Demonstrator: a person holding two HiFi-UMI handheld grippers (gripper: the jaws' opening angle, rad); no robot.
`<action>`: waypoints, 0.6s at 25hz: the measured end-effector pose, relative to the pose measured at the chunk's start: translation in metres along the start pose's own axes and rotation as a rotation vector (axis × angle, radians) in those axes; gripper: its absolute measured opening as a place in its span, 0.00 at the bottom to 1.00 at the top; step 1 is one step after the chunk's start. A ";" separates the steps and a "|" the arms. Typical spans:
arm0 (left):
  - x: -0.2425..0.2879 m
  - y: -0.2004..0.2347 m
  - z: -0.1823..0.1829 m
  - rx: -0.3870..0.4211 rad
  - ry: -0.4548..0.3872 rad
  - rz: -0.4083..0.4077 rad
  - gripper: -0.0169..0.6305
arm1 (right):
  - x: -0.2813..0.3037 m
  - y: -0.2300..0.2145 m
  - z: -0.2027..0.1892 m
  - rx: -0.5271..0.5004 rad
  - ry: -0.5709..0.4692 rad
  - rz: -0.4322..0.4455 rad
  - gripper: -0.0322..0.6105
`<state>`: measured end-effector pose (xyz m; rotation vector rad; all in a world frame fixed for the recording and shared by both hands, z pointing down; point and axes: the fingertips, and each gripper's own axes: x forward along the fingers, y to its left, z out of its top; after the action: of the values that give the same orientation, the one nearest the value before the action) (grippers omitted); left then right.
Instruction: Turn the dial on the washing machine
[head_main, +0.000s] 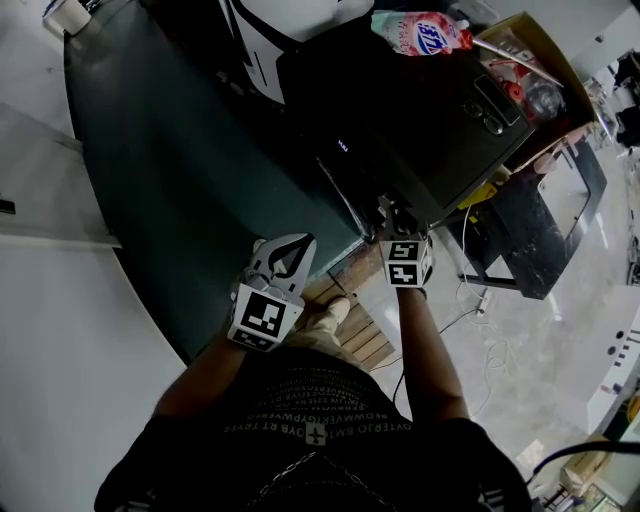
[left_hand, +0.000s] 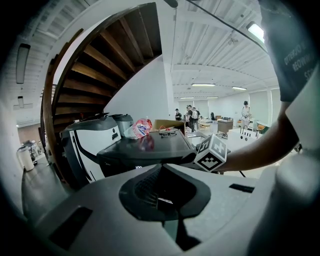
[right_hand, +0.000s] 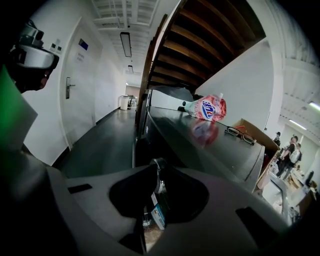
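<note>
The right tongs (head_main: 393, 215) close on the round, silver-rimmed dial (right_hand: 158, 172) of a black washing machine (head_main: 345, 160). In the right gripper view the knob shows edge-on between the two jaws, with small printed stickers (right_hand: 156, 214) just below it. The dial appears to sit on the machine's front face, under the near corner of its flat black top, the table (head_main: 420, 140) in this scene.

The left tongs (left_hand: 164, 199) hang apart from the machine at the person's left side, jaws pressed together on nothing.

A pink-and-white plastic detergent pouch (head_main: 420, 35) lies at the table's far edge. A pair of dark-framed glasses (head_main: 490, 105) rests near its right edge, just beside an open brown cardboard box (head_main: 540, 65).

Judging by the grip, the turn is about to begin or just under way. The chief risk is slip. The jaws appear to pinch only the dial's narrow, smooth rim, and a twist made off the knob's axis could lever them off it or leave the dial unmoved. A wrist rolled too far could also carry the selector past the intended setting.
</note>
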<state>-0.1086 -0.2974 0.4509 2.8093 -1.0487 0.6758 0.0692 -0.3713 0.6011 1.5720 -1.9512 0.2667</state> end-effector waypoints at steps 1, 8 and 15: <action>-0.001 0.000 0.000 0.002 0.006 0.004 0.02 | 0.001 0.000 0.000 -0.002 0.005 -0.004 0.12; -0.010 0.003 0.000 -0.010 -0.002 0.021 0.02 | -0.001 0.001 -0.007 0.004 0.014 -0.007 0.11; -0.010 0.004 0.006 -0.006 -0.004 0.023 0.02 | -0.001 -0.002 -0.013 0.034 0.034 -0.018 0.11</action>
<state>-0.1157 -0.2951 0.4410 2.7996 -1.0830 0.6681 0.0752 -0.3646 0.6101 1.5962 -1.9146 0.3191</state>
